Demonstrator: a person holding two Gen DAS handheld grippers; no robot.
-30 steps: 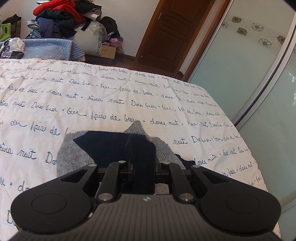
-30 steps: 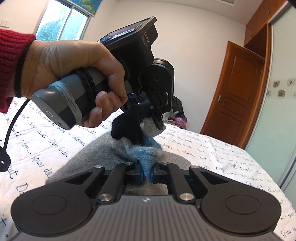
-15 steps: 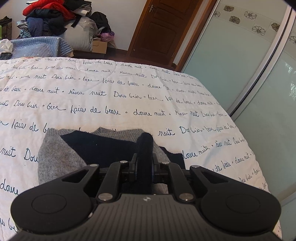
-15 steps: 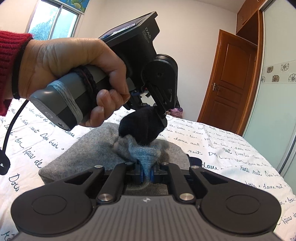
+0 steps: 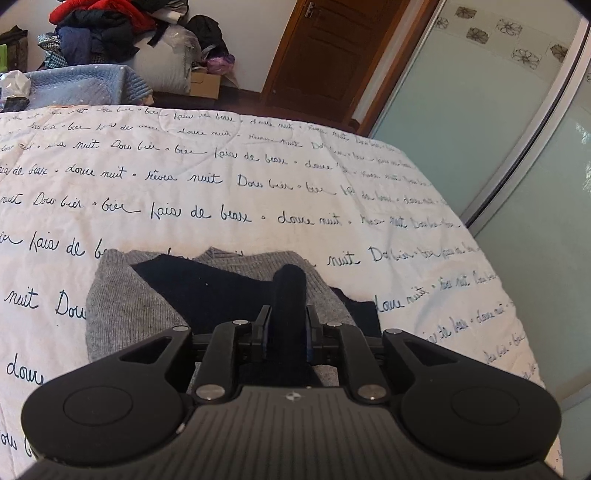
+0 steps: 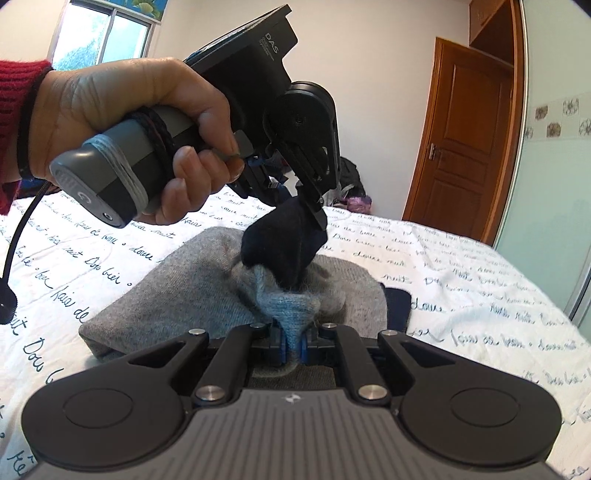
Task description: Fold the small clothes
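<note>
- The small grey knit garment (image 5: 122, 306) lies on the bed in front of me, near its closer edge, with a dark navy panel (image 5: 207, 291) showing across its middle in the left wrist view.
- In the right wrist view I see the grey garment (image 6: 177, 288) bunched upward at its centre into a peak, where a lighter blue-grey fold (image 6: 291, 310) rises out of the knit.
- My right gripper (image 6: 293, 345) is clamped tight on that blue-grey fold, the cloth pinched between its blue pads.
- My left gripper (image 5: 288, 332) has a roll of the navy fabric (image 5: 290, 291) between its fingers; its jaws are opening, yet the pads look to me as if they are pressing the cloth on both sides.
- From the right wrist camera I see the left gripper (image 6: 314, 206) coming in from above, its tips on a dark navy bundle (image 6: 280, 240) that sits just over the pinched grey peak.
- The person's left hand (image 6: 122, 122) wraps the grey handle, a red knit sleeve (image 6: 18, 96) at the wrist.
- A white bedspread (image 5: 258, 184) printed with dark cursive script lies under the garment.
- Beyond the bed I see a heap of clothes (image 5: 99, 29), a wooden door (image 5: 343, 55) and frosted sliding panels (image 5: 480, 122).
</note>
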